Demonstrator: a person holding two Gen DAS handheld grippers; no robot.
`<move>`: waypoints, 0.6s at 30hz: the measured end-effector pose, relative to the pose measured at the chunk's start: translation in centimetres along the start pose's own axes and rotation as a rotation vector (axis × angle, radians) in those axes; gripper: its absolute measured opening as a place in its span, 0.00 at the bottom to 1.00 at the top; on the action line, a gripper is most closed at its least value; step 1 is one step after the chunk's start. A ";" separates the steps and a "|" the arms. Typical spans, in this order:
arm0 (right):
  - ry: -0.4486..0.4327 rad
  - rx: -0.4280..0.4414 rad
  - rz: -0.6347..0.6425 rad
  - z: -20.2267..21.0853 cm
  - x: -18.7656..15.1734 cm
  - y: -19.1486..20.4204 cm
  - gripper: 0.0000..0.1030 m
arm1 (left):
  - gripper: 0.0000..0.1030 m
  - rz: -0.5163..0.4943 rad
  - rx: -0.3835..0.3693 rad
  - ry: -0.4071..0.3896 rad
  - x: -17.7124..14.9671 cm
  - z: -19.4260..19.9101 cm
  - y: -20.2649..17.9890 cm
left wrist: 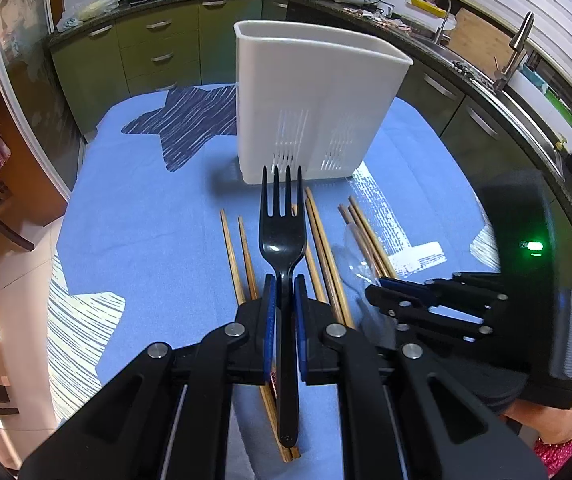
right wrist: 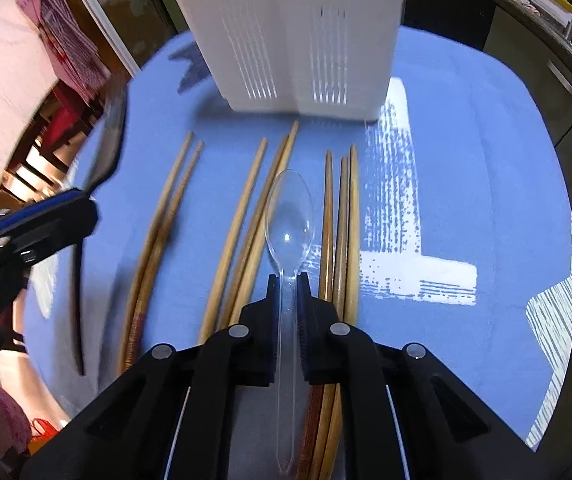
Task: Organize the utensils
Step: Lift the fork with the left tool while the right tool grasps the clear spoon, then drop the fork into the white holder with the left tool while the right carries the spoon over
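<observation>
A blue cloth (left wrist: 157,248) with star patterns covers the table, and on it stands a white slotted utensil holder (left wrist: 310,100), upright, at the far side. In front of the holder wooden chopsticks (right wrist: 245,216) lie in loose pairs and threes on the cloth, pointing toward it. The left gripper (left wrist: 283,284) is clamped on the neck of a black plastic fork (left wrist: 281,236) — tines aimed at the holder's base, handle running back between the jaws. The right gripper (right wrist: 288,280) pinches a clear plastic spoon (right wrist: 289,216) at its neck, bowl forward — among the chopsticks.
</observation>
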State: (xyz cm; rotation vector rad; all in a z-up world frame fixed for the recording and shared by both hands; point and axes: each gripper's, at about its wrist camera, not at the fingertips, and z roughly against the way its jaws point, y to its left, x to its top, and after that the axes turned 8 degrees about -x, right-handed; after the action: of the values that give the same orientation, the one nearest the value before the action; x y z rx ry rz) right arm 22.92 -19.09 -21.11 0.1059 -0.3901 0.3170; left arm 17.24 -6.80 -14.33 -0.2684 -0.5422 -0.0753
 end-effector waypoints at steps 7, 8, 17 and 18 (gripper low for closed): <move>-0.159 0.068 -0.048 5.3 -0.3 -1.4 0.09 | 0.09 -0.013 -0.011 -0.044 0.9 1.7 -0.5; -0.178 0.078 -0.052 6.1 -0.3 -1.7 0.09 | 0.09 -0.017 -0.015 -0.053 1.1 2.2 -0.6; -0.441 0.144 -0.107 14.7 1.6 -3.9 0.09 | 0.09 -0.051 -0.029 -0.230 5.8 8.0 -2.0; -0.466 0.144 -0.111 15.5 1.9 -4.2 0.09 | 0.09 -0.054 -0.029 -0.250 6.3 8.4 -2.1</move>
State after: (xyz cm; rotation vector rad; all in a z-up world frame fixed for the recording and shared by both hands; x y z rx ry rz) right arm 20.46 -25.04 -6.27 0.3447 -0.8200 0.2079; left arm 18.14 -6.53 -3.64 -0.2929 -0.7971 -0.1028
